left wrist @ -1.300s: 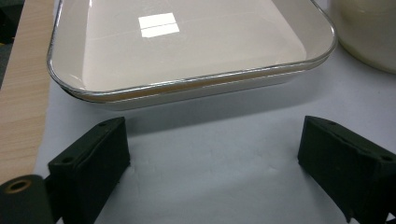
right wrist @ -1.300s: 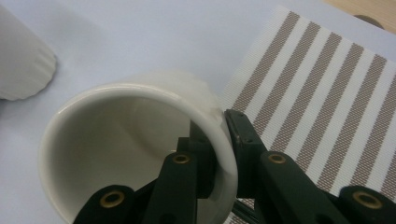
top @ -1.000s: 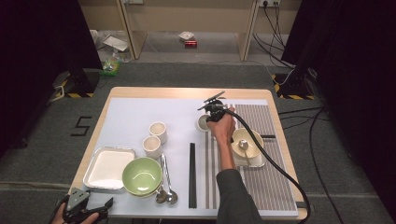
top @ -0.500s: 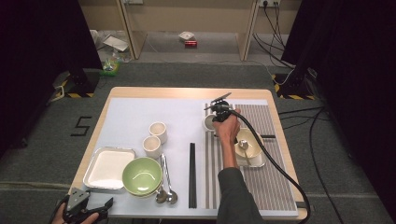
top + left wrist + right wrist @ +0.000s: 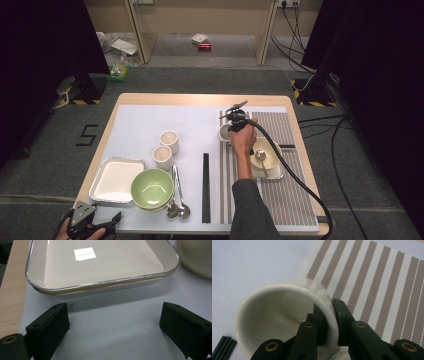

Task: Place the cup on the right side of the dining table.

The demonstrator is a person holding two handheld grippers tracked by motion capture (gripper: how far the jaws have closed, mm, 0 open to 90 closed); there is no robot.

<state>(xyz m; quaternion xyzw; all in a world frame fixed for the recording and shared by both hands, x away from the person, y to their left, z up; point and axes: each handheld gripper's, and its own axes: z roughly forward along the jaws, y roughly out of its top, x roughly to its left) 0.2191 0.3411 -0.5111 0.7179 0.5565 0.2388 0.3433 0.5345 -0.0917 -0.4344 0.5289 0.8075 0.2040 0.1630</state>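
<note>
Right gripper view: my right gripper [image 5: 329, 315] pinches the white cup [image 5: 274, 315] by its wall, one jaw inside; striped mat [image 5: 382, 277] lies just beyond.

Left gripper [image 5: 113, 325] jaws spread, square tray [image 5: 100, 270] ahead.

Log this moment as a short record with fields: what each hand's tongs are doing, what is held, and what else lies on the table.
right tongs: shut on the wall of a white cup, one jaw inside, one outside
cup position: over the near-left corner of the striped placemat, tilted
left tongs: open, nothing between the jaws, at the table's near-left edge in front of the white tray
also on placemat: cream bowl with a spoon
elsewhere: two white cups, green bowl, two metal spoons, black chopsticks
</note>
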